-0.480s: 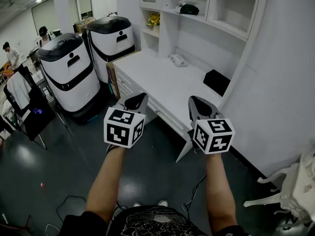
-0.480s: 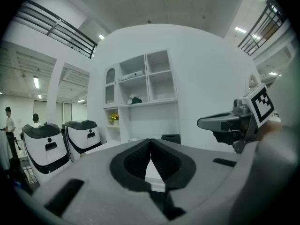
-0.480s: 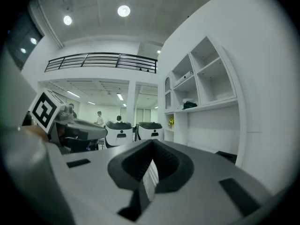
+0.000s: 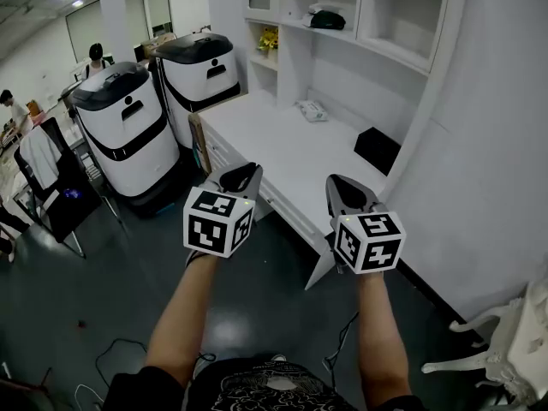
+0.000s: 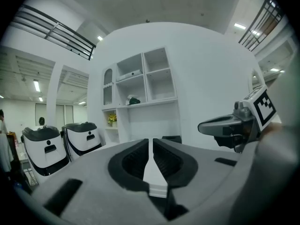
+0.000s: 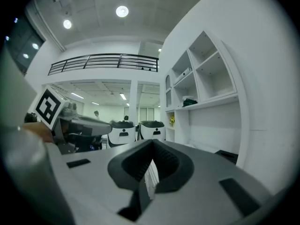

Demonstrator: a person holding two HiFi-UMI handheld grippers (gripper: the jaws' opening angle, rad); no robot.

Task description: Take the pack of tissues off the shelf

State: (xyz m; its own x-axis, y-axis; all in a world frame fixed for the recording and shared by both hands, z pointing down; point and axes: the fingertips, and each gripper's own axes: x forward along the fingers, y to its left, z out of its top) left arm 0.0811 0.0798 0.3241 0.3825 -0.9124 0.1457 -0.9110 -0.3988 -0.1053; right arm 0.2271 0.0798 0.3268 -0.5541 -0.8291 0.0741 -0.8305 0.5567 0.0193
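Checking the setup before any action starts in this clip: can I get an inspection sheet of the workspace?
Surface: white desk, mostly bare, below a white shelf unit.
Job's things: dark-and-white bundle on the upper shelf, likely the tissue pack; untouched.
Clutter: white packet and black box on the desk; yellow flowers in a lower cubby.
Grippers: left gripper and right gripper held short of the desk, jaws together, nothing between them.
Cables: loose cable on the dark floor.
Surroundings: two white-and-black machines, people far left, white chair at right.
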